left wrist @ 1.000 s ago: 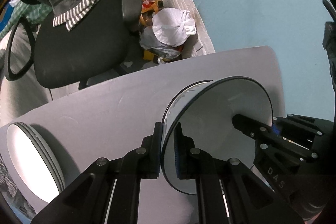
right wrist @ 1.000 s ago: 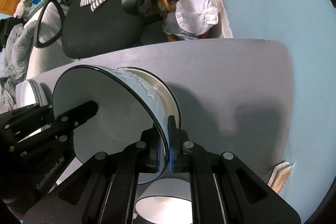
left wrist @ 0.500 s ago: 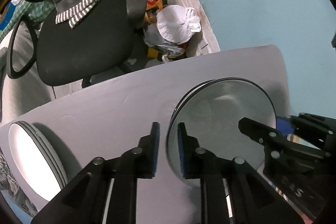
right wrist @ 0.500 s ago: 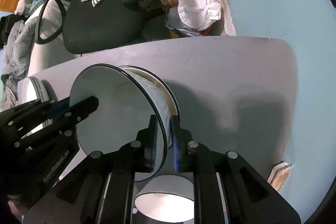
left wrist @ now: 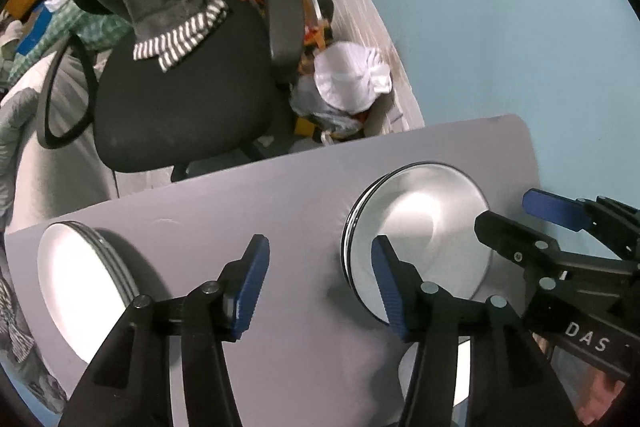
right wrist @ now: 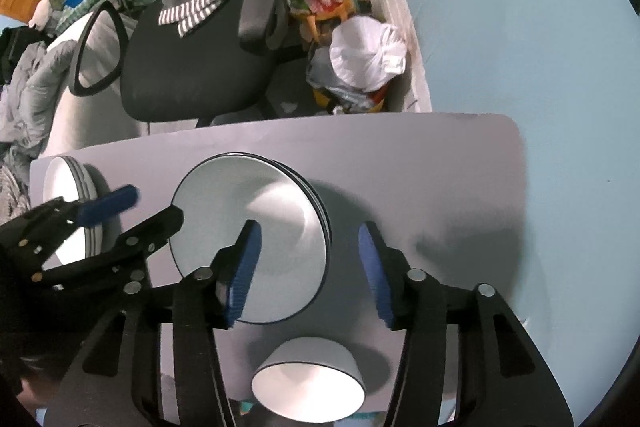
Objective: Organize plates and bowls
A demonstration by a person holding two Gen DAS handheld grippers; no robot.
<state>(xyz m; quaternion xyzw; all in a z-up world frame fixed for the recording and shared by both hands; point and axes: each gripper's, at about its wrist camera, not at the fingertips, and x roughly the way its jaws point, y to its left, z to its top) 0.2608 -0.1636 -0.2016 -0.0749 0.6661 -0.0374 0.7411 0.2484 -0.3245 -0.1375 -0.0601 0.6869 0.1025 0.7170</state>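
Grey-lilac counter (right wrist: 440, 163) carried everything; sat at its middle a stack of dark-rimmed plates (right wrist: 256, 227), freshly let go; lay to the left a second, white stack of plates (left wrist: 76, 283), and nearest the camera in the right wrist view a white bowl (right wrist: 312, 375), upright and apart from both stacks.

Left gripper (left wrist: 316, 283): jaws had just been opening and stood parted, the plate rim below the gap between them, neither blue pad pressing on it. Right gripper (right wrist: 308, 267): jaws likewise just opened, straddling the opposite rim of the same stack, nothing held.

Judged risks: could clip the top plate's rim with a pad if either gripper swung sideways before clearing it, sliding or tipping the stack; could knock the two grippers together, working so near each other over one stack; could strike the bowl with the right gripper on a low pass toward it; could nudge the left stack toward the counter's edge, since it sat close to that edge.

Readable writing: "DAS" in white on the black body of the right gripper, seen in the left wrist view; nothing else legible.
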